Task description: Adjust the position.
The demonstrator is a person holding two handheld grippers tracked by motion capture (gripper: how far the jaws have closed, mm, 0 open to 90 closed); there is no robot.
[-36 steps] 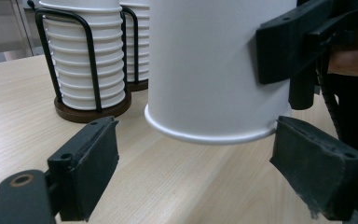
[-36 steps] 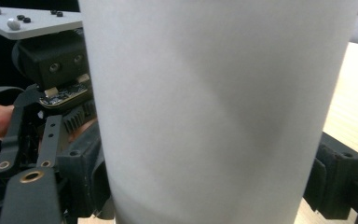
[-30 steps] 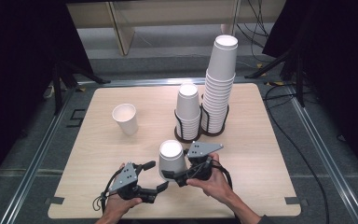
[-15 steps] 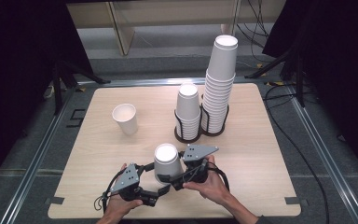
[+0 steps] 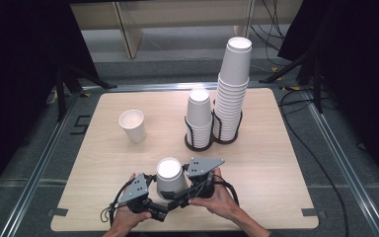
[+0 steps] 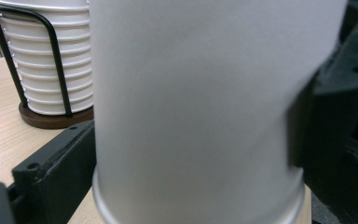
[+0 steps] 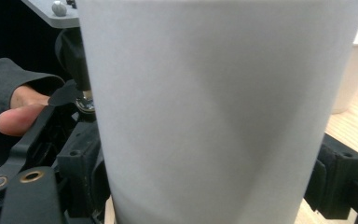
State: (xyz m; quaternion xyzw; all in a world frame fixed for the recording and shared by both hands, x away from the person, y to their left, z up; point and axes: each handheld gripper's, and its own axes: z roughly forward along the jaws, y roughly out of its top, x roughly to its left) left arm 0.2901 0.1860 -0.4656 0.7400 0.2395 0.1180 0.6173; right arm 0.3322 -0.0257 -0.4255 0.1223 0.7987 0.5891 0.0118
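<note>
Light and easily crushed, the upturned white paper cup [image 5: 170,173] near the pale wooden bench's [image 5: 103,163] front edge is clasped by the right gripper [image 5: 180,192] and is best held gently by its stiffer rim, while the left gripper [image 5: 160,207], jaws just opening, stands loose around it.

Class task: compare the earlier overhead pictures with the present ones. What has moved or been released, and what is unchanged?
The upside-down cup has come slightly nearer the person, between both tools. The left hand-held gripper has just been opening its jaws, which now stand off the cup's wall. The right hand-held gripper flanks the cup; its grip cannot be judged. The upright cup and two racked stacks stayed put.
</note>
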